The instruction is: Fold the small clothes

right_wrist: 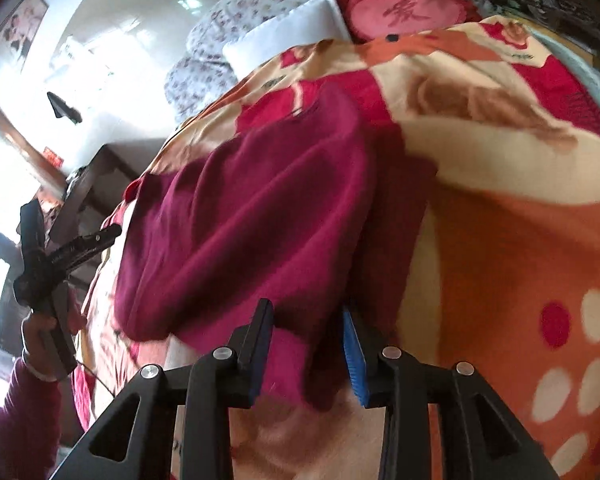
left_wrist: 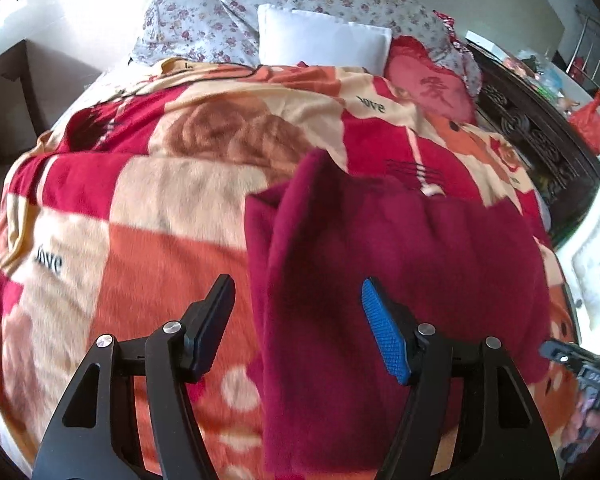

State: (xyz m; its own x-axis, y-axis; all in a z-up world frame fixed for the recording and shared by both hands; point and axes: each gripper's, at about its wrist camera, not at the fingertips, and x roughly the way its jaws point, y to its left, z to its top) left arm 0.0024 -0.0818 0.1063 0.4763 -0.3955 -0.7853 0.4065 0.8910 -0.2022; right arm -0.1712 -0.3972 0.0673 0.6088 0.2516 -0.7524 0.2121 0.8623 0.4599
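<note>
Item: one dark red fleece garment (left_wrist: 400,264), partly folded, lying on a bed over a red, orange and cream patterned blanket (left_wrist: 160,208) printed with roses and the word "love". The garment sits toward the near right of the blanket in the left wrist view, with a narrower folded strip along its left edge. Left gripper (left_wrist: 298,328): fingers spread wide apart, holding nothing, poised above the garment's near left edge; one blue pad (left_wrist: 384,332) faces inward. Right gripper (right_wrist: 308,344): fingers apart with a moderate gap, a near corner of the garment lying between them; whether the pads touch the cloth cannot be told. The left gripper also appears at the left edge of the right wrist view, held in a hand (right_wrist: 40,332). Bed head: white pillow (left_wrist: 324,36), floral bedding (left_wrist: 204,28), pink heart cushion (left_wrist: 428,84).
</note>
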